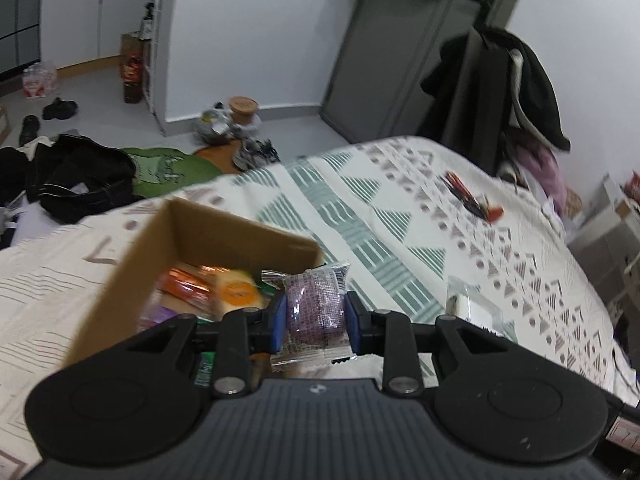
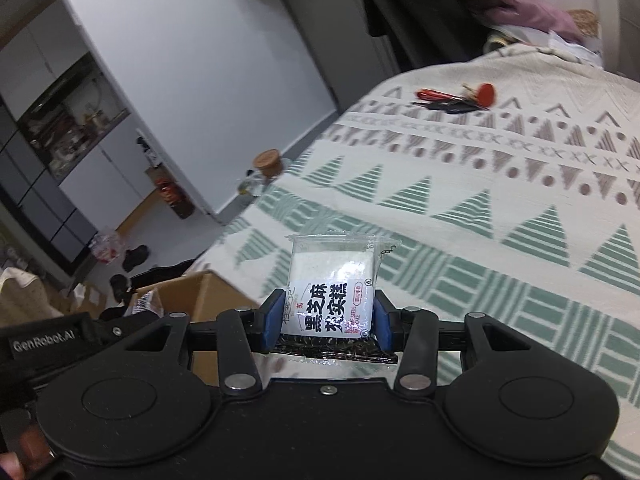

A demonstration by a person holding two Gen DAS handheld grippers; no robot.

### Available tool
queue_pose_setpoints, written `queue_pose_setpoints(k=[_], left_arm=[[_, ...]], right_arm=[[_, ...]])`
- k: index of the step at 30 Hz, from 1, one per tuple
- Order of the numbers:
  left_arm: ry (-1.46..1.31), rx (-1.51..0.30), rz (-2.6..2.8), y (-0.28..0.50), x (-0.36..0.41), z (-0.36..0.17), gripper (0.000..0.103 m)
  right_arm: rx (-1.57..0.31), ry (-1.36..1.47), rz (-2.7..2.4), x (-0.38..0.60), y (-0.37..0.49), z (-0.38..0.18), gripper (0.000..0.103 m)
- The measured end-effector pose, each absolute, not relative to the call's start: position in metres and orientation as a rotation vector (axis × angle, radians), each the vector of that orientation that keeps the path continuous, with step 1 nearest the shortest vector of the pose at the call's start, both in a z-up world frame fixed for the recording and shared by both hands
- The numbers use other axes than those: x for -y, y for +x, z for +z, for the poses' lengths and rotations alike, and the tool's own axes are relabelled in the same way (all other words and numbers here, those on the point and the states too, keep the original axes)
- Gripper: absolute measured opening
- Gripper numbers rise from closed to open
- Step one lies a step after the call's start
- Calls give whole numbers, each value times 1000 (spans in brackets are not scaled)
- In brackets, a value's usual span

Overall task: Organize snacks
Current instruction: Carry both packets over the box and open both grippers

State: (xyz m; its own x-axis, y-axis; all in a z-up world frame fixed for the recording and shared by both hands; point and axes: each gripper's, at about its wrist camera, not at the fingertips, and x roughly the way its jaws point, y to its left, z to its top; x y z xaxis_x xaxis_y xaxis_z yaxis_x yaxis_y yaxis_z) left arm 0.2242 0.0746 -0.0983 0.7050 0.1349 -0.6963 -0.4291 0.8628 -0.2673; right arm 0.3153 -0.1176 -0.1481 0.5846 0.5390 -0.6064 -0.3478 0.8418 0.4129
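While a purple snack packet (image 1: 316,304) is clamped in the left gripper (image 1: 316,314) beside the open cardboard box (image 1: 132,264), a white sesame-cake packet (image 2: 332,292) is pinched by the right gripper (image 2: 326,316) above the patterned bedspread (image 2: 500,184).

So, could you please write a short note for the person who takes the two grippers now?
Left gripper: shut on a purple snack in clear wrap, held by the open brown cardboard box on the patterned bedspread.
Right gripper: shut on a white sesame cake packet with black print, above the bedspread, right of the box.
Done: several snacks are in the box.
Left: drop both packets in.
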Motion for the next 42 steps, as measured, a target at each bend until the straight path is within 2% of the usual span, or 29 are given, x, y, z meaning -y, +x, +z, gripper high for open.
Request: queue_pose_setpoints(k=[16, 24, 28, 32, 34, 38, 41, 42], left_arm=[[-543, -744, 394, 192, -137, -95, 30], [-579, -734, 408, 184, -161, -89, 38], [-588, -738, 434, 181, -176, -82, 48], [-593, -739, 445, 178, -190, -74, 52], [-593, -741, 450, 177, -196, -73, 60], [-603, -754, 461, 172, -207, -72, 62], [-597, -775, 473, 170, -213, -71, 66], [-592, -779, 476, 169, -214, -71, 70]], right_arm=[[-697, 158, 607, 52, 273, -114, 44], [-705, 160, 615, 32, 272, -109, 44], [-736, 187, 630, 20, 274, -105, 44], [-742, 198, 634, 9, 273, -98, 44], [-757, 216, 634, 5, 274, -97, 44], [-765, 243, 676, -9, 273, -94, 44], [-771, 272, 730, -17, 272, -88, 48], [-765, 278, 738, -18, 271, -86, 52]])
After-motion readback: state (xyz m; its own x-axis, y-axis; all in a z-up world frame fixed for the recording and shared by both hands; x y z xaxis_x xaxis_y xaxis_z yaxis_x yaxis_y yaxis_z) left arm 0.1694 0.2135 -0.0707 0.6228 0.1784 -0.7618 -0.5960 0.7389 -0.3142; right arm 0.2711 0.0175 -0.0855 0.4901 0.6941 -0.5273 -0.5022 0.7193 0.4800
